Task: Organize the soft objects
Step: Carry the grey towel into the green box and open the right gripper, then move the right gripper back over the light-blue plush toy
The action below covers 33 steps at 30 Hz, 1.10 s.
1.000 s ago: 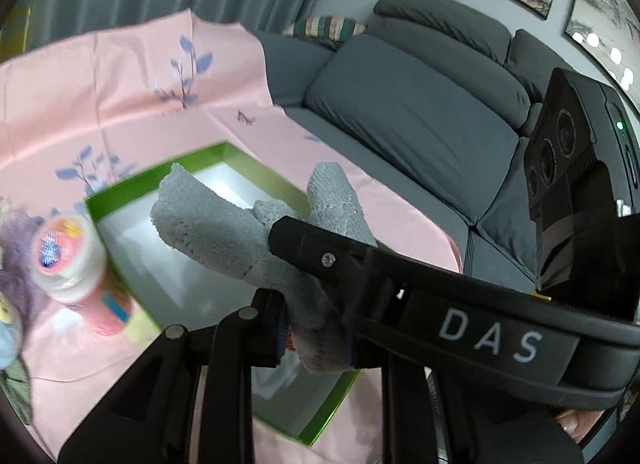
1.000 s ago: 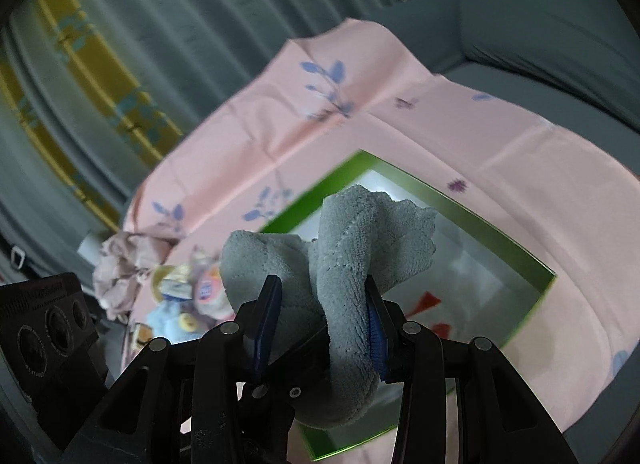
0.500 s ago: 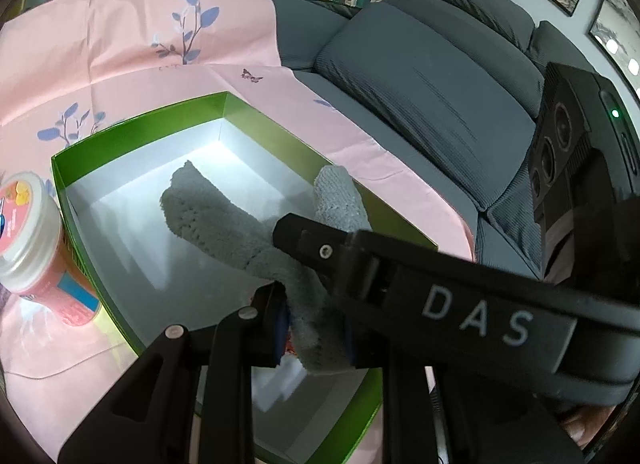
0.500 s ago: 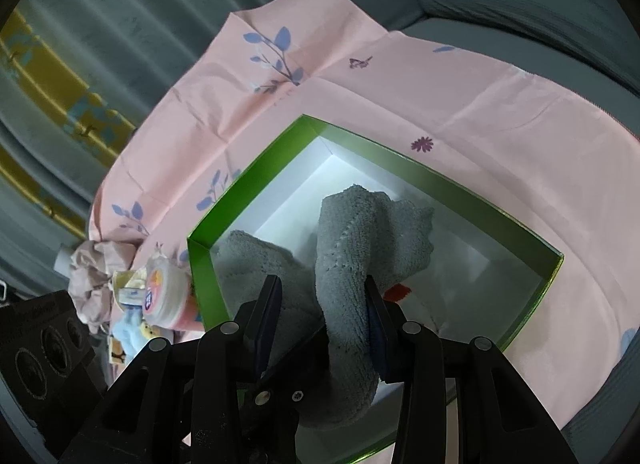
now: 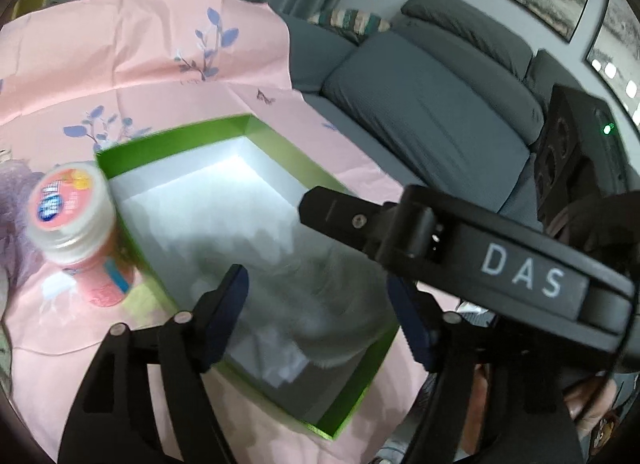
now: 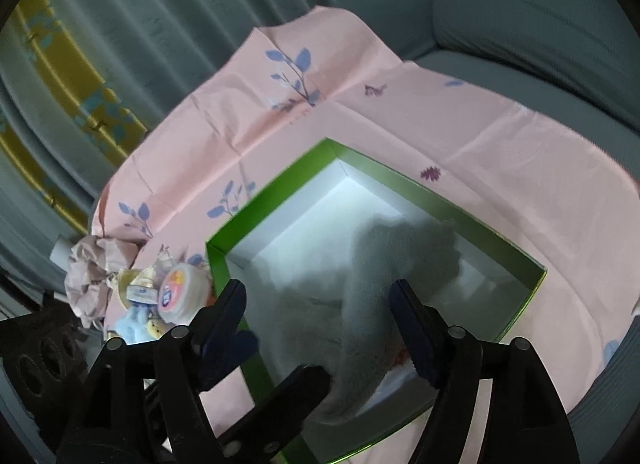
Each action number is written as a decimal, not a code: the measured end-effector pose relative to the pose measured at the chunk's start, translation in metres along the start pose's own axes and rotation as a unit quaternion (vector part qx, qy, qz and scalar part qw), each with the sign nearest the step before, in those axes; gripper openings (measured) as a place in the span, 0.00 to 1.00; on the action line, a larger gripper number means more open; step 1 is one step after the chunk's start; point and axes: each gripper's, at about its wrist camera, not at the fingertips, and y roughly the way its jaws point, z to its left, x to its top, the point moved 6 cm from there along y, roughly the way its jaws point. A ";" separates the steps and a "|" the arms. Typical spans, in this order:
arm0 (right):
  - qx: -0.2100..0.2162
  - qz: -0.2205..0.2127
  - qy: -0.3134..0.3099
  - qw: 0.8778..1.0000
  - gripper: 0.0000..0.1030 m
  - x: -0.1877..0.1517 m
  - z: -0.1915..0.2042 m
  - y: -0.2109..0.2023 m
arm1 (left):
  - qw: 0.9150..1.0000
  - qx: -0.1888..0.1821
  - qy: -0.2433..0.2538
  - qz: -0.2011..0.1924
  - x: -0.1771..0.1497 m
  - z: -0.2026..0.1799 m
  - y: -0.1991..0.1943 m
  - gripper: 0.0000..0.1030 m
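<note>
Left wrist view: left gripper [image 5: 316, 308] & right gripper [image 6: 320, 312] fingers just sprang apart — soft grey knitted cloth [image 6: 360, 304] lies loose between both, inside shallow green-rimmed white box [image 5: 288, 148] on pink floral sheet [image 5: 120, 64], long axis running away from fingers.

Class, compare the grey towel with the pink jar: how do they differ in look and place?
The grey towel is soft and crumpled; the pink jar is rigid, with a white cap. The towel lies inside the green box; the jar stands outside it. Both sit over the pink cloth.

Black claw [image 5: 320, 308] arms with silver screws, blue pads, white "DAS" lettering.
</note>
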 end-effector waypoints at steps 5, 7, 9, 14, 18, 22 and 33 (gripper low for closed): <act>0.016 -0.022 -0.025 0.999 0.83 0.000 0.021 -0.013 | 0.999 0.007 0.000 -0.032 -0.001 0.005 -0.037 0.87; 0.018 -0.027 -0.036 0.999 0.85 0.000 0.030 -0.016 | 0.999 0.020 -0.005 -0.044 -0.003 0.012 -0.051 0.91; 0.019 -0.031 -0.048 0.998 0.86 -0.002 0.039 -0.018 | 0.998 0.028 -0.012 -0.056 -0.006 0.021 -0.064 0.93; 0.022 -0.035 -0.085 0.996 0.86 -0.008 0.066 -0.021 | 0.991 0.086 -0.053 -0.087 -0.019 0.065 -0.110 0.98; 0.025 -0.036 -0.107 0.993 0.87 -0.016 0.085 -0.022 | 0.981 0.148 -0.078 -0.100 -0.031 0.103 -0.142 0.98; 0.035 -0.031 -0.128 0.991 0.87 -0.025 0.106 -0.020 | 0.967 0.213 -0.093 -0.104 -0.050 0.145 -0.170 0.98; 0.133 0.041 -0.140 0.980 0.87 -0.072 0.177 0.018 | 0.925 0.306 -0.194 -0.110 -0.097 0.243 -0.201 0.95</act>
